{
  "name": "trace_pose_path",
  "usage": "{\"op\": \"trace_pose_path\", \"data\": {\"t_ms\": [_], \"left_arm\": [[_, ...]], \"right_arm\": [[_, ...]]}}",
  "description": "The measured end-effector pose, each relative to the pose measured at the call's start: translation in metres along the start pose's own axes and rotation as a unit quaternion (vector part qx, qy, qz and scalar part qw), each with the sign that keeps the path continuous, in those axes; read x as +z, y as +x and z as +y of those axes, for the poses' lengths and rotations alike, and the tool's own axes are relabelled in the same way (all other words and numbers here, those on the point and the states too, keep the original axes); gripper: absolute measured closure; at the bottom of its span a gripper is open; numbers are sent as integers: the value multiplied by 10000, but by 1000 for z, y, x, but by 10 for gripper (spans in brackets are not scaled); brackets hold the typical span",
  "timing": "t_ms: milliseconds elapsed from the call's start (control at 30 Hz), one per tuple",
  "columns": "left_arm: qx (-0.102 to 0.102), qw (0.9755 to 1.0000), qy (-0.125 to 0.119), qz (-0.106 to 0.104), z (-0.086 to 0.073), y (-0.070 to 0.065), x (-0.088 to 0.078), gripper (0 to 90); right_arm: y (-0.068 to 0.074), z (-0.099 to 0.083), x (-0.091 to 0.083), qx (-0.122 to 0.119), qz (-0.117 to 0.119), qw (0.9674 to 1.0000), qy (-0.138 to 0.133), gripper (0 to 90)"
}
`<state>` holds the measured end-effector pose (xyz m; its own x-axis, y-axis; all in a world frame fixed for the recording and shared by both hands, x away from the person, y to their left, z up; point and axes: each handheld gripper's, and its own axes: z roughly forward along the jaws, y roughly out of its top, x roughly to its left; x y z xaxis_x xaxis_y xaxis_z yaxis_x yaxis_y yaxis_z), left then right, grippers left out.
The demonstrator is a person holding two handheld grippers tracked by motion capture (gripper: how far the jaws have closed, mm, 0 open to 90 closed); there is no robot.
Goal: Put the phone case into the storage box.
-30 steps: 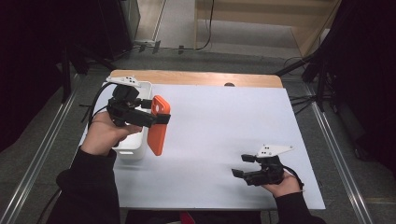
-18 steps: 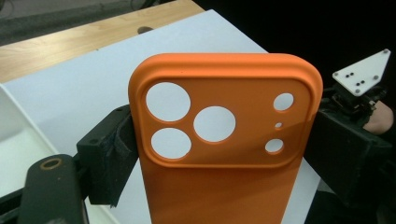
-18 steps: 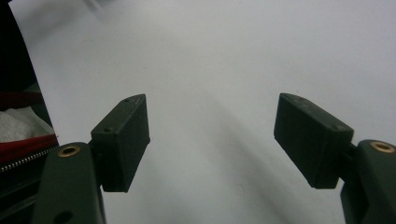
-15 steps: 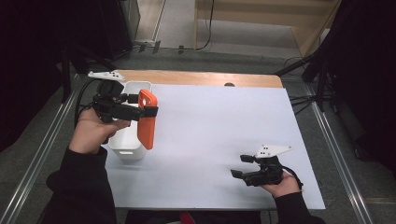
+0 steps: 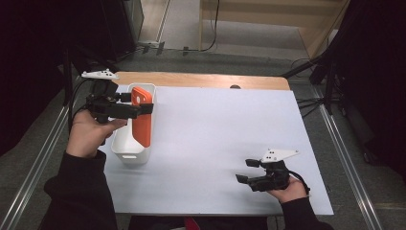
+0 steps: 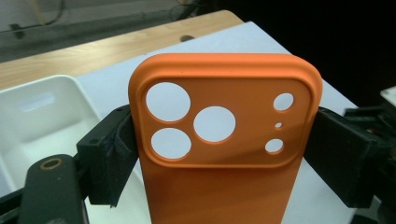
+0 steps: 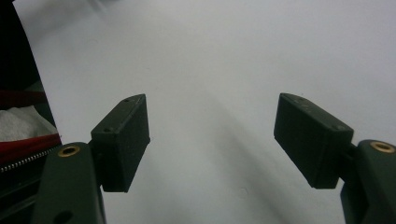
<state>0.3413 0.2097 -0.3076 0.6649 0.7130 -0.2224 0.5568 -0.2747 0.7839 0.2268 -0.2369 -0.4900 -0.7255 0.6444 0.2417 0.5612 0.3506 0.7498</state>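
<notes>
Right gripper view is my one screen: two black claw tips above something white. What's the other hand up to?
Observer: The left claw is shut on an orange phone case, pinching its two long edges.
Visitor: Where is that case?
Observer: Upright over a white bin at the table's left side; its lower end seems to dip inside.
Visitor: And my claw?
Observer: The right claw sits near the white table's front right, far from the bin.

Pretty much the whole white table (image 5: 215, 143) to the right of the white bin (image 5: 125, 148) is bare, so a hand can sweep across freely. The bin itself is the one obstacle, at the table's left edge, and the orange phone case (image 5: 142, 120) stands upright at its right wall, blocking that side.
</notes>
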Motion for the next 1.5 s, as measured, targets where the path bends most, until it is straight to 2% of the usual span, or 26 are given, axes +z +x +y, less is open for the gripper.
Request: {"op": "trace_pose_path", "data": {"t_ms": [200, 400, 567, 667, 933, 1067, 1167, 1400, 1500], "left_arm": [[-144, 9993, -108, 319, -1, 9, -1, 161], [-319, 9969, -237, 680, -3, 14, 1, 161], [-469, 9960, -334, 681, -1, 18, 6, 161], [-496, 9950, -367, 784, 1, 21, 12, 161], [-436, 9932, -472, 973, 12, 22, 24, 161], [-476, 9918, -621, 1006, 19, 28, 26, 161], [-569, 9895, -699, 1133, 24, 35, 29, 161], [-639, 9869, -640, 1336, 37, 44, 42, 161], [-561, 9867, -565, 1417, 42, 45, 47, 161]], "right_arm": [[0, 1, 0, -23, -4, 10000, -32, 253], [1, 1, 1, -56, 5, 10000, -5, 253], [0, 2, 2, -32, 8, 10000, -32, 253], [0, 3, 2, -31, 31, 10000, -29, 253], [0, 4, 3, -47, 75, 10000, -28, 253], [0, 5, 3, -59, 101, 9999, -19, 253], [0, 4, 3, -70, 90, 9999, -21, 253], [-1, 4, 3, -83, 102, 9999, -7, 253], [-1, 4, 3, -50, 137, 9999, -7, 253]]}}
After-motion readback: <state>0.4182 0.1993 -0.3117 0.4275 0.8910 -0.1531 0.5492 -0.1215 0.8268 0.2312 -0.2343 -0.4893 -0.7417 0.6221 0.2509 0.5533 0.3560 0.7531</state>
